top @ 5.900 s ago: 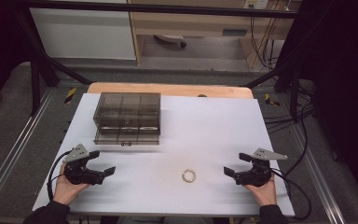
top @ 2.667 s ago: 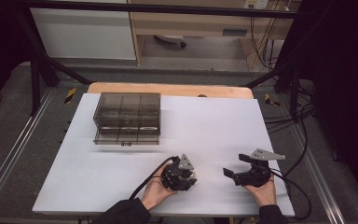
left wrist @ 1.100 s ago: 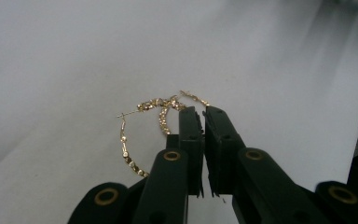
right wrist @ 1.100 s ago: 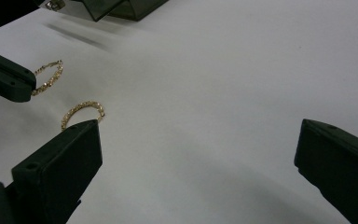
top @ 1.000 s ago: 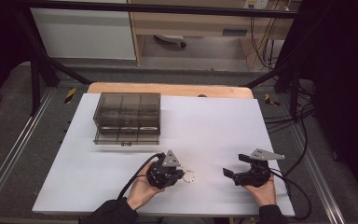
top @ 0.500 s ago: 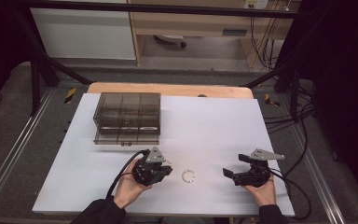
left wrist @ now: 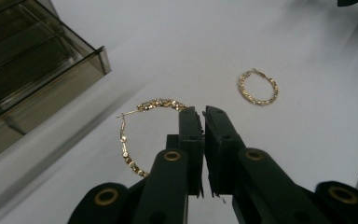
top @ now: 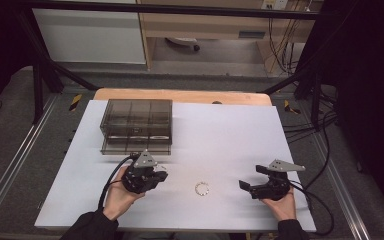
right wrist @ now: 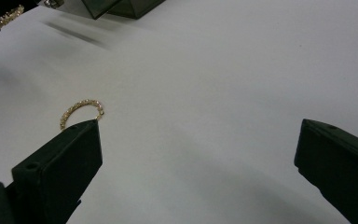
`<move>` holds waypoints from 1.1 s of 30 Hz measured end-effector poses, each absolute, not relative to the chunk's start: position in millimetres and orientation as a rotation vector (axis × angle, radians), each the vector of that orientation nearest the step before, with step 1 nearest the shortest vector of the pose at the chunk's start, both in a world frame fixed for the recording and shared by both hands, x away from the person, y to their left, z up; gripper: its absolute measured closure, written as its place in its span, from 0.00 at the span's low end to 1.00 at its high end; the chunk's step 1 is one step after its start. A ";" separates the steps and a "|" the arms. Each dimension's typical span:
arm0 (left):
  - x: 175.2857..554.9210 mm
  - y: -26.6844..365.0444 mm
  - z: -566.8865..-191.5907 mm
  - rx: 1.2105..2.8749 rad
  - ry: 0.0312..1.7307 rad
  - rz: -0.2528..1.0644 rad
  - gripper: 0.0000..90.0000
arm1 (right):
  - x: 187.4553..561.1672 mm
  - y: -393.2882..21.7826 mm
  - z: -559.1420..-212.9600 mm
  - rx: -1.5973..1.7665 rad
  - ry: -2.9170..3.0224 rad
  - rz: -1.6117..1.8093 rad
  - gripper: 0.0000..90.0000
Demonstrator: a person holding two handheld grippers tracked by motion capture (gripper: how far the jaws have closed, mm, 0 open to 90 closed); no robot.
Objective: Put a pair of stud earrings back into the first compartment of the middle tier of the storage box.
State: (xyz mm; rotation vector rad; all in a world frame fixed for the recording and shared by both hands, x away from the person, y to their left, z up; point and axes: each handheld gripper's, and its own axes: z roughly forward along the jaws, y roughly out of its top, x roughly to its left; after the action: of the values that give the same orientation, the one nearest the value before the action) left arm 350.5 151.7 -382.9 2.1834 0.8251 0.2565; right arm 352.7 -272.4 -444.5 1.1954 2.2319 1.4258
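**Gold hoop held clear of the box**

White tabletop lies bare between the smoky drawer box and the near edge. The left gripper, jaws pinched together, holds a gold hoop earring; the high view blurs it. A second hoop lies mid-table, half hidden in the right gripper view. The right gripper gapes wide, holding nothing.

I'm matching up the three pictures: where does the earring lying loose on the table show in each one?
High view: the earring is low centre.
Left gripper view: upper right.
Right gripper view: left of middle.
Shared landmark: the smoky drawer box, upper left in the high and left gripper views, top edge in the right gripper view.
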 end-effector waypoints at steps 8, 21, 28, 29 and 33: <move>356.0 176.5 -372.8 2.171 0.872 0.293 0.94 | 352.8 -272.4 -444.5 1.193 2.233 1.425 0.01; 370.8 215.0 -353.4 2.116 0.954 0.344 0.94 | 353.0 -272.3 -444.6 1.192 2.236 1.422 0.01; 381.5 228.4 -349.0 2.111 1.003 0.381 0.94 | 353.0 -272.4 -444.6 1.193 2.236 1.420 0.01; 383.1 229.7 -349.0 2.116 1.005 0.385 0.94 | 353.1 -272.4 -444.7 1.192 2.236 1.420 0.01; 388.0 232.3 -350.2 2.119 1.019 0.396 0.94 | 353.0 -272.5 -444.5 1.194 2.235 1.422 0.01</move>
State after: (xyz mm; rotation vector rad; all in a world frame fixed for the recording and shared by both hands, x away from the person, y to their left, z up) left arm 388.0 232.3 -350.2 2.1187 1.0188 0.3958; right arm 353.0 -272.5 -444.5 1.1942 2.2350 1.4221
